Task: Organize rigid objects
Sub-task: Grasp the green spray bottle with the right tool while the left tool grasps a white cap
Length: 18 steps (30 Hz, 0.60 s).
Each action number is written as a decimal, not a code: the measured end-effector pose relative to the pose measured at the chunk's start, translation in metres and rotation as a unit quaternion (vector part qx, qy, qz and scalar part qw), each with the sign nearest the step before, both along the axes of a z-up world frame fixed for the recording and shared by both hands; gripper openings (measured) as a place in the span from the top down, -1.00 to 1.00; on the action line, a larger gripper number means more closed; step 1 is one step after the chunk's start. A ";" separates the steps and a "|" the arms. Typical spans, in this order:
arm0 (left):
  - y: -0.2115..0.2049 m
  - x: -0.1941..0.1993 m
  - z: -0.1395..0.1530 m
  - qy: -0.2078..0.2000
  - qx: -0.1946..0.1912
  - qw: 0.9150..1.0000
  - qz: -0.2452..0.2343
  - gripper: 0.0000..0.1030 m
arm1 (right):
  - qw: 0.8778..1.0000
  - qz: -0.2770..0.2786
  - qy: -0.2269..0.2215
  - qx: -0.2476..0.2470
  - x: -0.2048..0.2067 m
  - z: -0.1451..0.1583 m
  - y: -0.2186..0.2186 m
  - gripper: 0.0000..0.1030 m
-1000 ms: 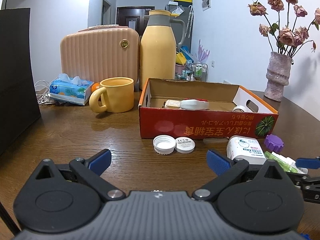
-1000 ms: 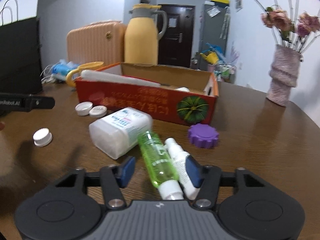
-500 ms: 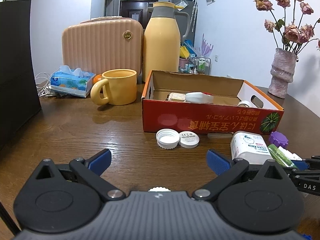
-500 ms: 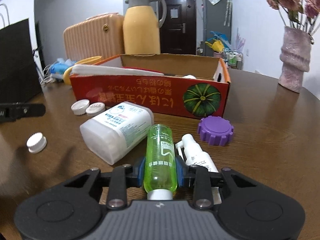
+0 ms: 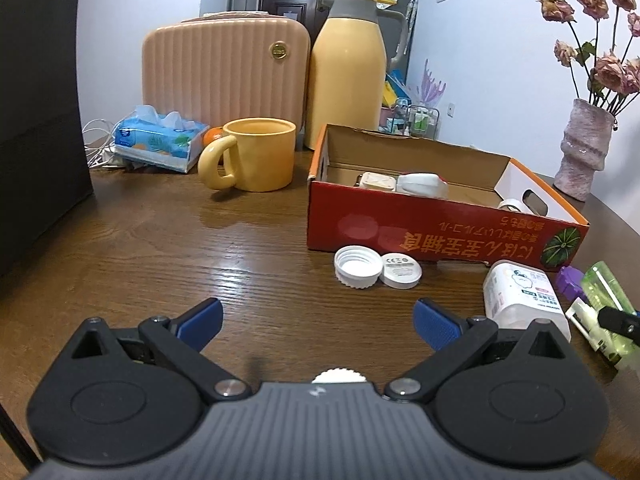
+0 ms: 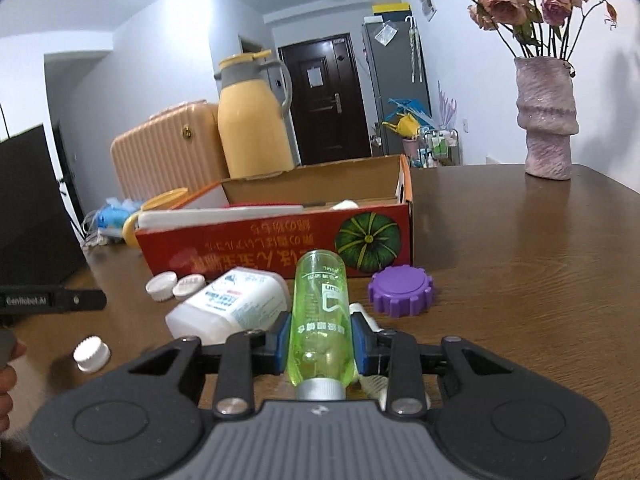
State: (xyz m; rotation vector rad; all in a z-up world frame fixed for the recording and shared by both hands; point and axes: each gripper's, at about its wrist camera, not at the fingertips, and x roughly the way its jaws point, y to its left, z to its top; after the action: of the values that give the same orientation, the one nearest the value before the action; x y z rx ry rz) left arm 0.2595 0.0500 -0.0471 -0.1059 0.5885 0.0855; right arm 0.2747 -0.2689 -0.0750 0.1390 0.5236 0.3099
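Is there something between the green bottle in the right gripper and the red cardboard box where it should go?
Nothing visible blocks it. The green bottle is clamped in the right gripper, and the red cardboard box lies straight ahead, open on top. The purple cap sits off to the side.

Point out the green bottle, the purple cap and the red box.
green bottle (image 6: 322,312): right wrist view, mid-body.
purple cap (image 6: 401,289): right wrist view, top face.
red box (image 5: 432,232): left wrist view, front wall.

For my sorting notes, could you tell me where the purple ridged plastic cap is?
In the right wrist view, the purple ridged plastic cap lies on the table, right of the green bottle, before the red box.
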 end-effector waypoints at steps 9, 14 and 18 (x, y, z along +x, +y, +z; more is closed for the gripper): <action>0.007 -0.012 -0.011 0.026 0.002 1.000 -0.005 -1.00 | 1.000 0.003 -0.016 0.019 -0.005 0.004 -0.004 0.42; 0.002 -0.015 -0.016 0.040 0.014 0.999 -0.021 -1.00 | 1.000 0.004 -0.016 0.021 -0.007 0.004 -0.005 0.42; -0.007 -0.015 -0.020 0.046 0.038 0.998 -0.032 -1.00 | 1.000 0.003 -0.014 0.025 -0.007 0.003 -0.006 0.42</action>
State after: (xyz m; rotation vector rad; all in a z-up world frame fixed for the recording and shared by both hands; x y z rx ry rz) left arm 0.2441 0.0425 -0.0669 -0.0098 0.6786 0.0502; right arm 0.2672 -0.2748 -0.0721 0.1818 0.4884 0.3301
